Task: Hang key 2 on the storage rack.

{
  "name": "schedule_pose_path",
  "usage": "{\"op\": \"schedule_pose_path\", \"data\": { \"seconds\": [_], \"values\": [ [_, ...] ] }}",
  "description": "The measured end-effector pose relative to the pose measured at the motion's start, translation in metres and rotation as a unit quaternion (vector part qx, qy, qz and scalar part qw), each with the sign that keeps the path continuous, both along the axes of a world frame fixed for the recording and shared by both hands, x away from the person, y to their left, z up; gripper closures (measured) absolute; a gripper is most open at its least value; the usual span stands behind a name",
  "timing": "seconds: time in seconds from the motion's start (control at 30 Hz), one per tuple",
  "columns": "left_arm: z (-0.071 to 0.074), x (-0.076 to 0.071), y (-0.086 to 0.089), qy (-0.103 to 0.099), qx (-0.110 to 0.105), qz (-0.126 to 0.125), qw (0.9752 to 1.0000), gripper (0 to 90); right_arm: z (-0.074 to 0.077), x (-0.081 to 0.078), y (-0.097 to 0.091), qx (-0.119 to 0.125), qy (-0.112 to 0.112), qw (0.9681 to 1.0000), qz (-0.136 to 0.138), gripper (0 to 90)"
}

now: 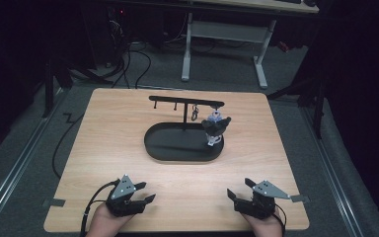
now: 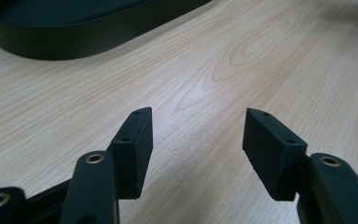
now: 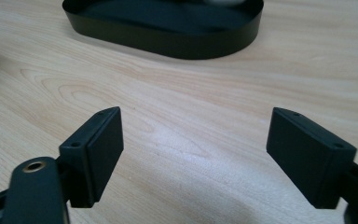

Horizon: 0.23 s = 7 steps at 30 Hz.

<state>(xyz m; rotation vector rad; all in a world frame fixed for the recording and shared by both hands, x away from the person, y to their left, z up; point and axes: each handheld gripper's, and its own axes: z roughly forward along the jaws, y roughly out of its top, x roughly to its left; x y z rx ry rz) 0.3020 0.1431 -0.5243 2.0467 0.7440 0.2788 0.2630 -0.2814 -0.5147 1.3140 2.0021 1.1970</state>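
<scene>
Both hand-held grippers, left (image 1: 137, 192) and right (image 1: 240, 189), rest at the near table (image 1: 128, 128) edge, jaws apart and empty; keychain figure (image 1: 215, 127) hangs on the rack (image 1: 185, 101) over the tray (image 1: 158, 148); hanging looks finished; next move likely none.

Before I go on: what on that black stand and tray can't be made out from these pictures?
- Small grey-and-white keychain figure, high view: too small to tell what it is or whether it hangs free or rests on the tray.
- Metal ring under the black T-shaped hook rack, high view: too small to see which hook holds it.
- Black oval tray, right gripper view: far side and rack cut off by the top edge.
</scene>
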Motion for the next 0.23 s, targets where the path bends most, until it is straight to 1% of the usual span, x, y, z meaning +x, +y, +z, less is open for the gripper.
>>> {"op": "schedule_pose_path", "data": {
  "seconds": [0.07,0.1,0.23],
  "values": [
    [-0.0003,0.0,0.0002,0.001,-0.002,0.004,1.0,42.5,-0.0027,0.003,-0.0007,0.006,0.006,1.0,0.003,18.0],
    [-0.0004,-0.0002,0.0001,0.001,-0.001,0.004,1.0,42.3,-0.0033,0.0044,-0.0004,0.005,0.006,1.0,0.005,18.1],
    [-0.0015,-0.0008,0.001,-0.001,0.0,0.009,1.0,41.7,-0.003,0.0048,0.0023,0.005,-0.004,1.0,0.007,20.7]
  ]
}}
